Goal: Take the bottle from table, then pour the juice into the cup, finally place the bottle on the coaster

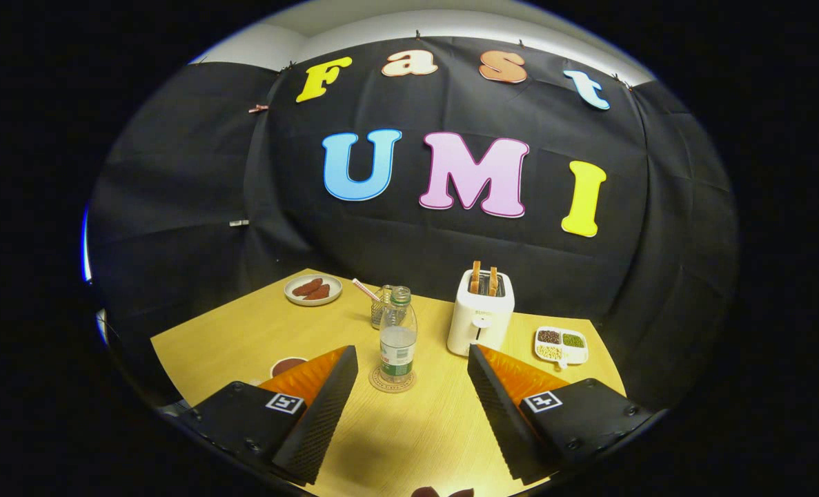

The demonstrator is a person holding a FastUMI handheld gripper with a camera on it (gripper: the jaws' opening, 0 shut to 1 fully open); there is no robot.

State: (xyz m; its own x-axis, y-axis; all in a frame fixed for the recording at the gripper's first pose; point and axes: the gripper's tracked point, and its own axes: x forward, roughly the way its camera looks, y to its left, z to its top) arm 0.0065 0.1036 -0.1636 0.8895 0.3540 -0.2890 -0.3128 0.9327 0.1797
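Clear plastic bottle (398, 336) stands on round coaster (392, 379), ahead of the released, ribbed-fingered gripper (412, 359).

Warm, even light from overhead falls on the desk (257, 331), leaving a soft glare patch near the gripper (412, 362), whose fingers stand wide apart. Fisheye bending curves the edges; the centre stays sharp.

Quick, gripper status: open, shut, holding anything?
Gripper: open, holding nothing; the bottle stands on the coaster just ahead, between the fingers' line but untouched.
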